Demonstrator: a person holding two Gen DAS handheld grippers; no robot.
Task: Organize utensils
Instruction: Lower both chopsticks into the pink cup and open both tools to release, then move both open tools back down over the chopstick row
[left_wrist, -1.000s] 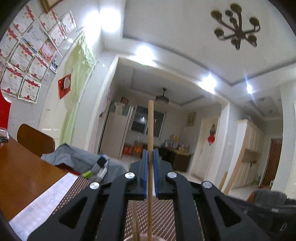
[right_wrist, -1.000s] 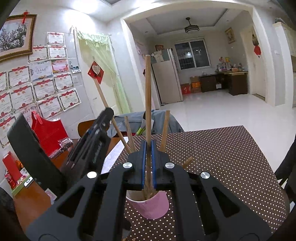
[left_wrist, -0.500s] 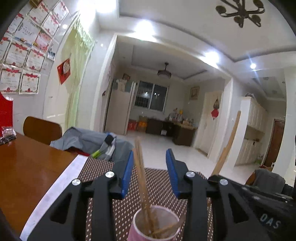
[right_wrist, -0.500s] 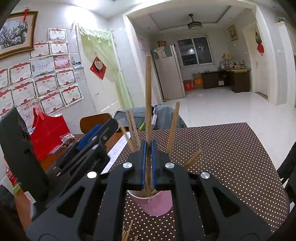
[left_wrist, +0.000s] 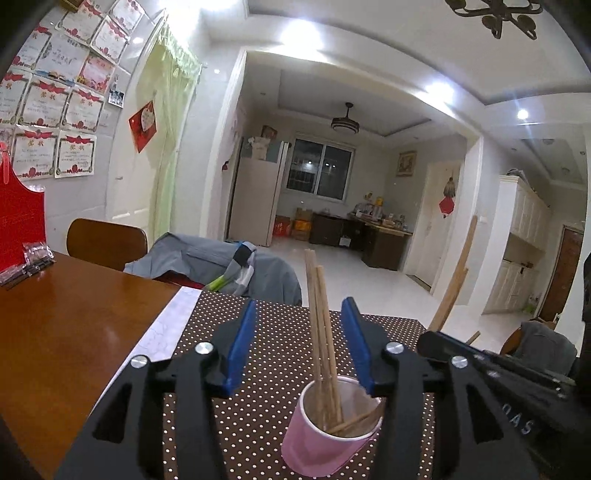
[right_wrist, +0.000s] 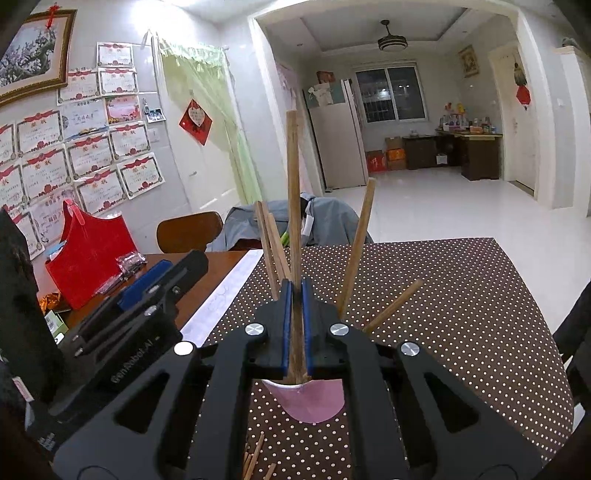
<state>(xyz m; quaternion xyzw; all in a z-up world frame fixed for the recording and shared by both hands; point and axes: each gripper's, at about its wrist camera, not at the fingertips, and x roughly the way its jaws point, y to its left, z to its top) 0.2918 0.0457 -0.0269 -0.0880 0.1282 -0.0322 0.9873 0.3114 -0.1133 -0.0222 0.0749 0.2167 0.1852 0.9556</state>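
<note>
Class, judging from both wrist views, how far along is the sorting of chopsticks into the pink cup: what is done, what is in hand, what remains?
Done: several chopsticks already stand in the pink cup. The left gripper has its jaws opening around them, pressing on none. In hand: the right gripper is shut on one upright chopstick above the cup, not yet released. Left: a few loose chopsticks lie on the dotted tablecloth near the cup.

Your wooden table (left_wrist: 66, 325) carries a dotted brown mat (right_wrist: 461, 295), on it a pink cup (left_wrist: 317, 443) and loose chopsticks (right_wrist: 255, 458).
</note>
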